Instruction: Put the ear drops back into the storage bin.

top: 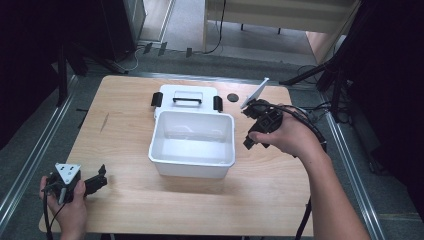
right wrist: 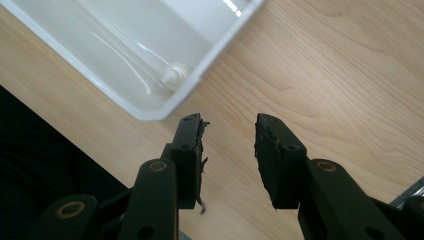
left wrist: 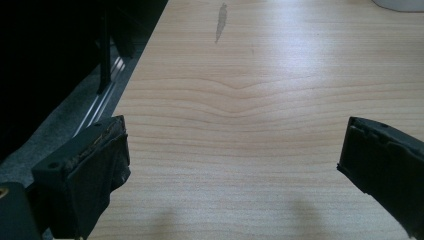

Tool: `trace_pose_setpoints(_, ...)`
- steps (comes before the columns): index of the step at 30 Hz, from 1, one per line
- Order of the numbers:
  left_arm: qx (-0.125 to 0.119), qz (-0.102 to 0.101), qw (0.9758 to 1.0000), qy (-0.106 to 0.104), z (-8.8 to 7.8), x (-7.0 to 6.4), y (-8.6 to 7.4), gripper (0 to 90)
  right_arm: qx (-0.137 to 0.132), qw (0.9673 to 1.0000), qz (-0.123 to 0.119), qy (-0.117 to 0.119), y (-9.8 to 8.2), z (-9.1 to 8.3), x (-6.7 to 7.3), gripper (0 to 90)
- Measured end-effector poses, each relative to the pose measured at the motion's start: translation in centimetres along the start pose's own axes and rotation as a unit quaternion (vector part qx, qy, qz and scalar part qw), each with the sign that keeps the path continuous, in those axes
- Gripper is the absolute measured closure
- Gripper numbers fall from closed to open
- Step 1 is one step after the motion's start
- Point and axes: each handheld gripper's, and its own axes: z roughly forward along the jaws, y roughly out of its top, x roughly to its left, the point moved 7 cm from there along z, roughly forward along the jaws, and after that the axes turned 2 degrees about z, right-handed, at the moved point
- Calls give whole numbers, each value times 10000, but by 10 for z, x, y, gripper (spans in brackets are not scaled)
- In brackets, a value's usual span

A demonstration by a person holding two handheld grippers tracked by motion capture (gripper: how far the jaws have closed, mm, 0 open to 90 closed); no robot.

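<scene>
Jaws of right gripper [right wrist: 227, 135] narrowly parted, empty, beside glossy white plastic bin [right wrist: 145, 107]; left gripper [left wrist: 235, 165] wide.

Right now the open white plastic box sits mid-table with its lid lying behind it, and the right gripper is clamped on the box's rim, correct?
Not quite. The right gripper holds nothing: in the right gripper view its jaws stand apart over bare wooden table, beside the open white plastic box. The lid does lie behind it.

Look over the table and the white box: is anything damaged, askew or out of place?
The white box stands open and empty, its lid lying just behind it. A grey streak marks the table. The right tool pads look frayed.
</scene>
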Motion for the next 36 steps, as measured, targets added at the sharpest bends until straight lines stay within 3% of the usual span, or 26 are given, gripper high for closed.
trace_pose_setpoints(15,-27,17,10000,8,0,0,0,2,-27,9992,389,24,-34,11,-35,599)
trace_pose_setpoints(18,-18,11,10000,13,0,0,0,2,-187,9990,404,-27,-41,19,-44,503)
trace_pose_setpoints(21,-3,14,10000,7,0,0,0,2,-533,9979,171,-337,-44,24,-53,391)
trace_pose_setpoints(23,2,16,10000,7,0,0,0,2,-774,9959,183,-430,-47,28,-57,290)
trace_pose_setpoints(27,-16,24,10000,19,0,0,0,2,-1022,9920,465,-572,-56,39,-65,127)
trace_pose_setpoints(28,-16,29,10000,22,0,0,0,2,-1133,9896,594,-665,-58,42,-69,120)
trace_pose_setpoints(30,-16,30,10000,27,0,0,0,2,-1395,9852,760,-646,-61,45,-71,11)
trace_pose_setpoints(32,-23,34,10000,30,0,0,0,2,-1671,9797,944,-571,-65,50,-74,0)
trace_pose_setpoints(34,-14,45,10000,39,0,0,0,2,-1855,9742,1022,-780,-70,56,-77,0)
trace_pose_setpoints(36,-13,52,10000,40,0,0,0,2,-2005,9698,1120,-825,-75,62,-79,0)
